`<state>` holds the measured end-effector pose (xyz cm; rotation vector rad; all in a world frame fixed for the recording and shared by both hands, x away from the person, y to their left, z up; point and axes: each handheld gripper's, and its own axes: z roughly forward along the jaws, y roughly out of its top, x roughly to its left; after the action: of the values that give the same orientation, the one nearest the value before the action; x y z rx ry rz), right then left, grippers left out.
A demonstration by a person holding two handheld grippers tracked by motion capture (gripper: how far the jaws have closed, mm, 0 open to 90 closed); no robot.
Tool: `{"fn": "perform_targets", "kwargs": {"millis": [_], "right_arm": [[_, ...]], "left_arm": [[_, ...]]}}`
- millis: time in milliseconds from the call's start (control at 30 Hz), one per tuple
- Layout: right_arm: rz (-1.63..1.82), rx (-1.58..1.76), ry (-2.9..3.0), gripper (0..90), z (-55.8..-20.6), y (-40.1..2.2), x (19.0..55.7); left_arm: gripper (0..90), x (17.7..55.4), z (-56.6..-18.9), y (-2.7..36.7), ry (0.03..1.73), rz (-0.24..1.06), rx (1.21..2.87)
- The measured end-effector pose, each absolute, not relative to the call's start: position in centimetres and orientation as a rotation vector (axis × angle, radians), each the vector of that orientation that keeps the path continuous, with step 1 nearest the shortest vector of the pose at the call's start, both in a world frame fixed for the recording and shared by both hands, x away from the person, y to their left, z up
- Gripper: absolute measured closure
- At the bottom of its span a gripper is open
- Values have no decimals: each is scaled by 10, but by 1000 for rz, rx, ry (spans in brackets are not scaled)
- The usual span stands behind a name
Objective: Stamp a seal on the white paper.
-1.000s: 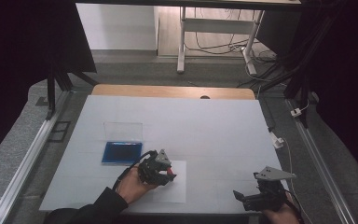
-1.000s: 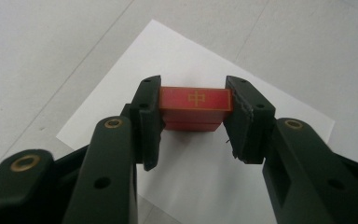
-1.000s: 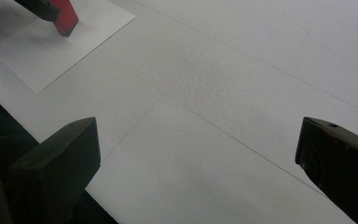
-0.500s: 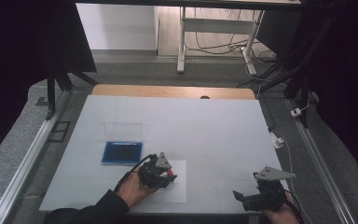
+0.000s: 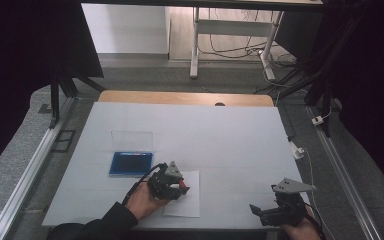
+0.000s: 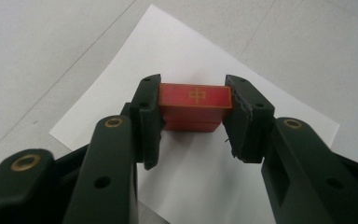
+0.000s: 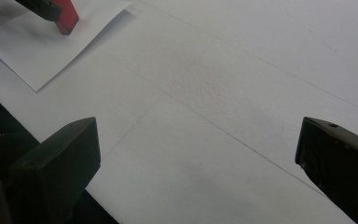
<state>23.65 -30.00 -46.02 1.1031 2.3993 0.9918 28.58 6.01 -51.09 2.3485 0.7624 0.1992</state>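
Item: red block (image 6: 194, 106), rectangular, with a gold character printed on its upper face; it is clamped between the two black jaws of the left gripper (image 6: 193, 112), whose pads are pressed against its two short ends. In the high view the left gripper (image 5: 172, 184) is seen at about 7 o'clock on the table (image 5: 220, 130), held in a hand (image 5: 142, 200) entering from the bottom edge, with the block over a white sheet of paper (image 5: 187, 202); whether the block's underside is touching the sheet cannot be told. Item: right gripper (image 5: 260, 212), at about 5 o'clock near the table's front edge, well apart from the paper; its jaws are spread wide with nothing between them, bare table surface being seen in the gap. Item: blue flat case (image 5: 130, 163), lid raised, at about 9 o'clock, just beyond the left gripper.
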Motion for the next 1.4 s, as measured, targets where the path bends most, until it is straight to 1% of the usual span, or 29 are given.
{"fn": "perform_targets", "kwargs": {"millis": [133,300,400,600,1100,1233,1400], "right_arm": [[991,1103,2401,0,-460,-300,237],[992,1101,2400,0,-460,-300,236],[994,1098,2399,0,-460,-300,236],[995,1100,2399,0,-460,-300,236],[1001,1098,2396,1,-460,-300,236],[1002,1097,2396,0,-460,-301,236],[1002,1098,2396,0,-460,-301,236]], "left_arm": [[590,282,-511,57,760,241,2358],[589,286,-512,61,773,196,2329],[588,286,-512,62,776,194,2321],[586,282,-512,59,759,243,2334],[584,283,-510,60,739,218,2344],[583,280,-508,58,705,241,2360],[583,279,-505,59,703,247,2347]]}}
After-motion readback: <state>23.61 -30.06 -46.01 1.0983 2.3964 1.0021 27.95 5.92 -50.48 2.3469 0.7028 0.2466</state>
